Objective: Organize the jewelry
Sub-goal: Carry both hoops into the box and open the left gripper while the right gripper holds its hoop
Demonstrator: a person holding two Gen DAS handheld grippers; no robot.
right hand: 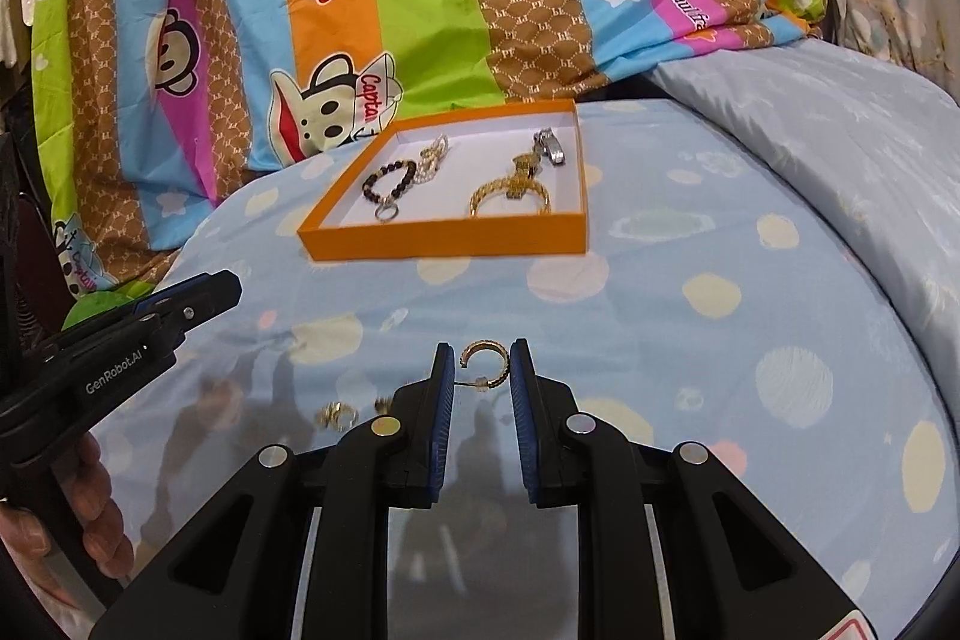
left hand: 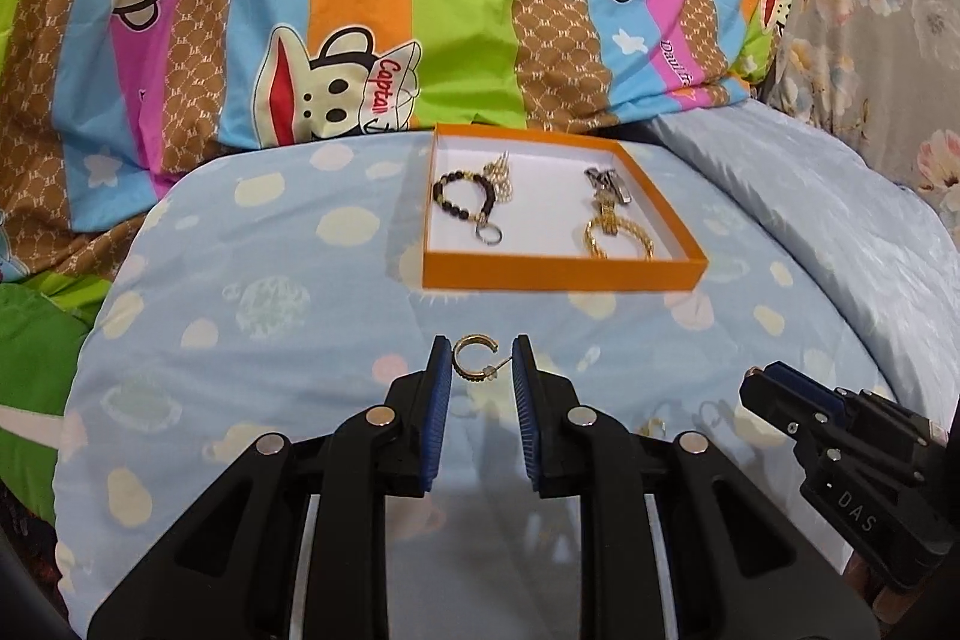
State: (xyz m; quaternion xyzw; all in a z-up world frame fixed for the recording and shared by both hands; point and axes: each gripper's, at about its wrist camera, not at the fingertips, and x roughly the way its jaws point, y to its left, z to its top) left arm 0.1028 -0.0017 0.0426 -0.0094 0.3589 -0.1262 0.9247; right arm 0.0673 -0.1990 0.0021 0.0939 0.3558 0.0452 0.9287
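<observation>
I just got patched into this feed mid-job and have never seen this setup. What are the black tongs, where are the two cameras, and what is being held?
These are two hand-held grippers, each with a camera looking along its fingers.

Left-wrist picture: the left gripper pinches a gold hoop earring; the right gripper shows at the lower right.

Right-wrist picture: the right gripper pinches a second gold hoop earring; a hand carries the left one.

Ahead, on a blue spotted cushion, sits an orange tray with a black bead bracelet, a gold chain bracelet, a silver piece and a pale beaded piece.
</observation>
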